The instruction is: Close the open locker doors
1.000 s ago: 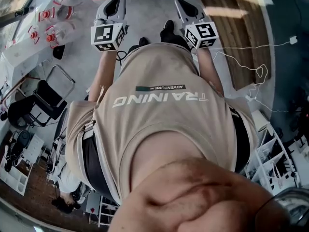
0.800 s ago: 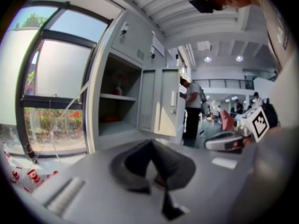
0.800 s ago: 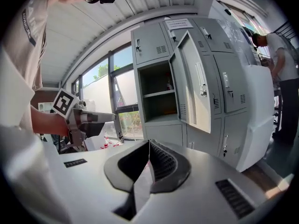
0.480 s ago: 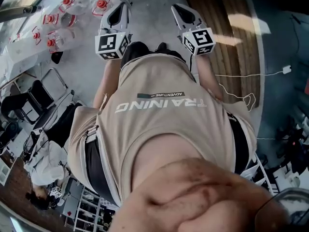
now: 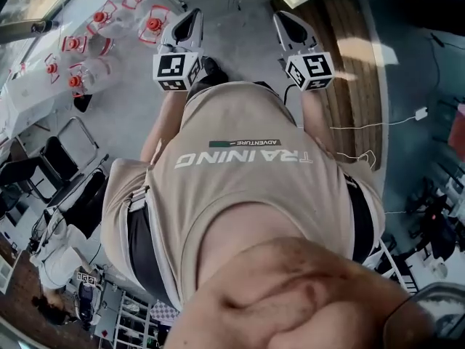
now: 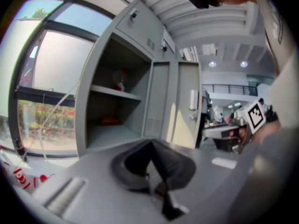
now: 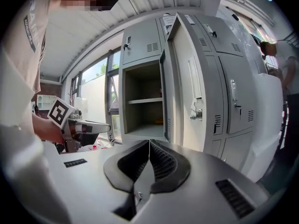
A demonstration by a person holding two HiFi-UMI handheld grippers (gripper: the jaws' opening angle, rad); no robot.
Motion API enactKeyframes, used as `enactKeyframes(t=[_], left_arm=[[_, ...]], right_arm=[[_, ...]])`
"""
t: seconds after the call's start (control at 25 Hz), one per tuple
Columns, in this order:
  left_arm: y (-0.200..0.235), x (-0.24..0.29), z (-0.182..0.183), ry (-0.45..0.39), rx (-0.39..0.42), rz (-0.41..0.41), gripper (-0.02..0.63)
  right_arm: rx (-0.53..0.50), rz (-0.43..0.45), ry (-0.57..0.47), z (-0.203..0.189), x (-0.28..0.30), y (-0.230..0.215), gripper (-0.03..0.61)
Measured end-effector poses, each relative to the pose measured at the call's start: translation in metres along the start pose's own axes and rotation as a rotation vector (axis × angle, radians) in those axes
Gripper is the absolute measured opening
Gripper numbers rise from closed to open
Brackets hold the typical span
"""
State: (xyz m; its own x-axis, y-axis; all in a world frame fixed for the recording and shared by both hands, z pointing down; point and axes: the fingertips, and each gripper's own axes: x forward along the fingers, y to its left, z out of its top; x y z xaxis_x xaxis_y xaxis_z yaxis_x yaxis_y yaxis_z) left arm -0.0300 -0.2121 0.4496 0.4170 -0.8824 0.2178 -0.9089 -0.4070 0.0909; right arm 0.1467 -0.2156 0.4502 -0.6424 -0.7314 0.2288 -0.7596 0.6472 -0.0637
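You hold left gripper (image 5: 187, 24) and right gripper (image 5: 292, 27) forward, jaws pressed together and empty, likely for pushing; the open locker door (image 7: 187, 87) stands ahead, swung outward.

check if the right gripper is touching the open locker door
Apart. The right gripper view shows the right gripper shut on nothing, with clear space between its tips and the open locker door.

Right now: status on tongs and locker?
Left tongs shut, empty. Right tongs shut, empty. Locker door open, not touched. Nothing seen in the way.
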Motion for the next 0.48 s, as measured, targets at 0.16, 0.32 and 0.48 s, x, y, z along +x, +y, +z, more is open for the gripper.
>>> enactKeyframes(t=[0.16,0.32,0.48], left_arm=[[0.021,0.023,0.01,-0.024,0.012,-0.052,0.0],[0.036,0.042,0.014,-0.027,0.033,-0.075,0.0],[0.038,0.049,0.017,-0.022,0.03,-0.047,0.0]], right_arm=[[-0.019,-0.057,0.03,-0.002,0.015,-0.009,0.015],[-0.003,-0.06,0.018,0.0,0.033,-0.01,0.015],[0.014,-0.022,0.013,0.003,0.045,-0.016,0.015]])
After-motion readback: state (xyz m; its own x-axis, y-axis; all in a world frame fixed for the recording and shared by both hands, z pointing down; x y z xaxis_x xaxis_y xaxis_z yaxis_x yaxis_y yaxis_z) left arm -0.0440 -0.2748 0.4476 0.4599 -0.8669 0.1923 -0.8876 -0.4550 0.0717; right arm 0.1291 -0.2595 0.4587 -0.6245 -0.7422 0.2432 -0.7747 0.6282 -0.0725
